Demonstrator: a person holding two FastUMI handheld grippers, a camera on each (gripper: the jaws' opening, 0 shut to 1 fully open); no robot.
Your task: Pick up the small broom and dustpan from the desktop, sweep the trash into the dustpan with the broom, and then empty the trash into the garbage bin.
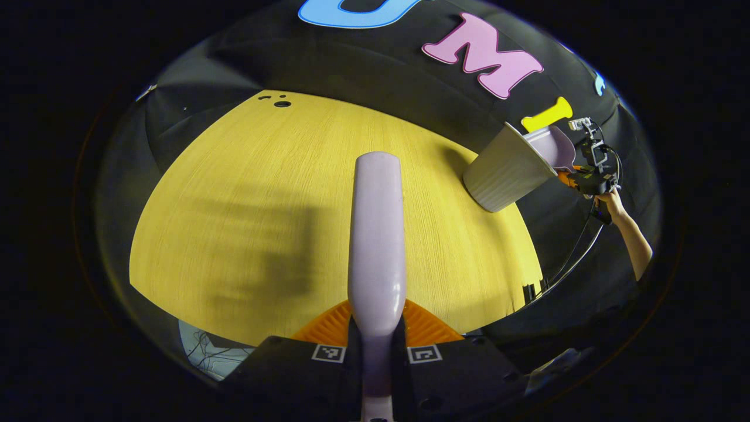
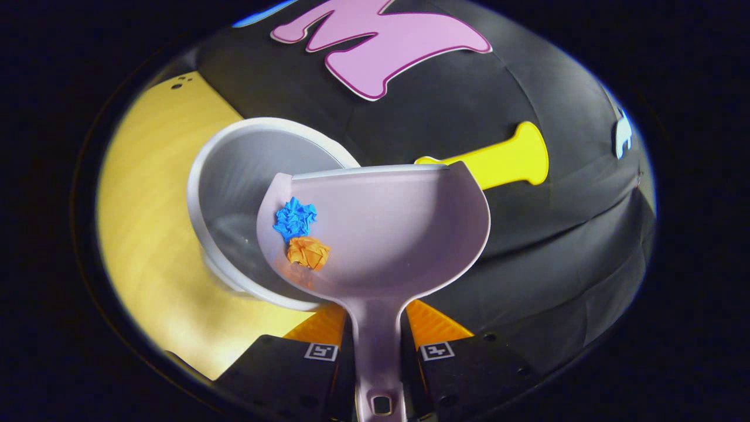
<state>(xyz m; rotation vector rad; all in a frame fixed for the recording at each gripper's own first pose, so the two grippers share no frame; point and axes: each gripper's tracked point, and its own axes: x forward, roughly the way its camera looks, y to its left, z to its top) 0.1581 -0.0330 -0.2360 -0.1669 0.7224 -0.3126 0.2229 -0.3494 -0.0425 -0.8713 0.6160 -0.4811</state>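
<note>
My left gripper (image 1: pixel 377 319) is shut on the small broom (image 1: pixel 377 234), whose lilac handle points forward over the yellow table (image 1: pixel 246 193); its bristles are hidden. The grey garbage bin (image 1: pixel 504 170) stands at the table's far right edge. My right gripper (image 2: pixel 378 322) is shut on the handle of the lilac dustpan (image 2: pixel 398 228), held tilted over the open bin (image 2: pixel 234 176). A blue paper ball (image 2: pixel 295 218) and an orange paper ball (image 2: pixel 308 252) lie at the pan's left rim, above the bin's mouth. In the left gripper view the dustpan (image 1: pixel 556 146) sits at the bin's rim.
A person's hand (image 1: pixel 612 205) holds the right gripper (image 1: pixel 589 176) beyond the table's right edge, with a cable hanging below it. Small dark holes (image 1: pixel 282 104) mark the table's far corner. The black cloth wall runs behind the table.
</note>
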